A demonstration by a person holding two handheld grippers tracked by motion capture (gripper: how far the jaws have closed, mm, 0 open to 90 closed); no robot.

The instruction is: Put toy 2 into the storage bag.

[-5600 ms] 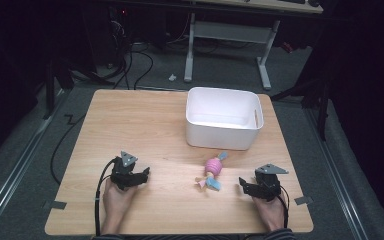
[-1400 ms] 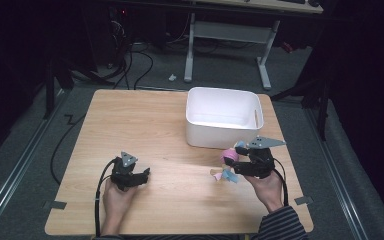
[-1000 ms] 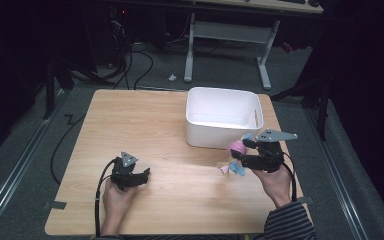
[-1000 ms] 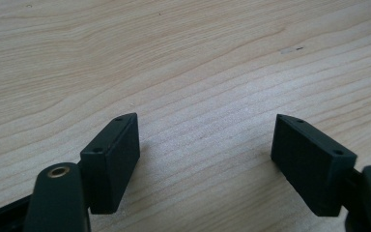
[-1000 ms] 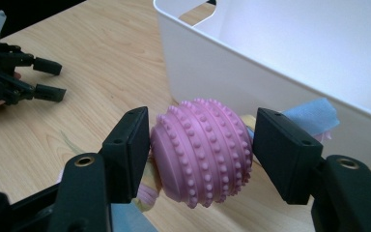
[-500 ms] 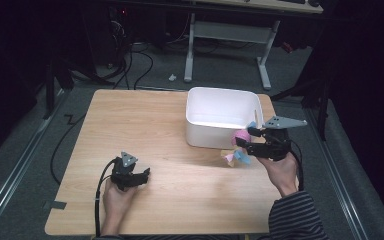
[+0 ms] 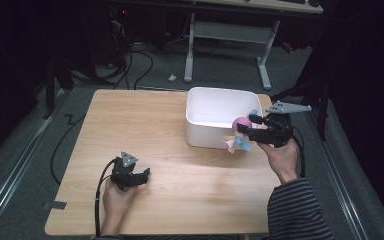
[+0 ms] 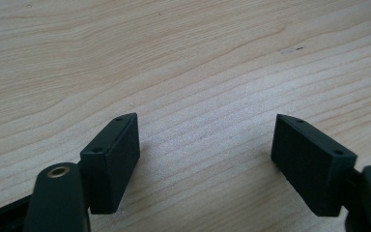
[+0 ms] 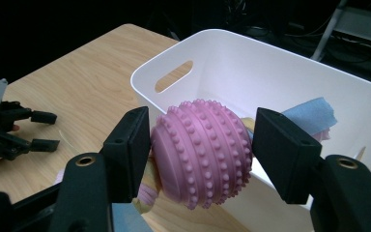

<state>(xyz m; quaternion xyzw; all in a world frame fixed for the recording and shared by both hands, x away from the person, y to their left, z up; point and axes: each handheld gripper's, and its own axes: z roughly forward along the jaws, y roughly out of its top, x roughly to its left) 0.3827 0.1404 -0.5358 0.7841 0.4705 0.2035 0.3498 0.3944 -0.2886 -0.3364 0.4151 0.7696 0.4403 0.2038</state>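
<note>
A pink studded ball toy (image 9: 200, 152) with yellow, pink and blue fabric tails (image 7: 237, 143) hangs in the air. My right gripper (image 9: 203, 130) is shut on the ball, one pad on each side. In the high view the toy (image 7: 240, 124) is at the front right corner of the white bin (image 7: 205, 95), just above its rim, with the right gripper (image 7: 247, 126) pointing left. The bin's inside (image 9: 232, 53) lies right behind the ball. My left gripper (image 7: 142, 176) rests open low on the table's front left, with bare wood between its jaws (image 8: 205, 140).
The wooden table (image 7: 180, 190) carries the bin at its back right. A blue fabric piece (image 9: 314, 113) of the toy sticks out past the right jaw. Dark floor with cables and a desk frame (image 7: 230, 30) lies beyond the table.
My right gripper has carried the toy up and away from me, from the table's front to the bin's front right corner. The left gripper has stayed where it was.
</note>
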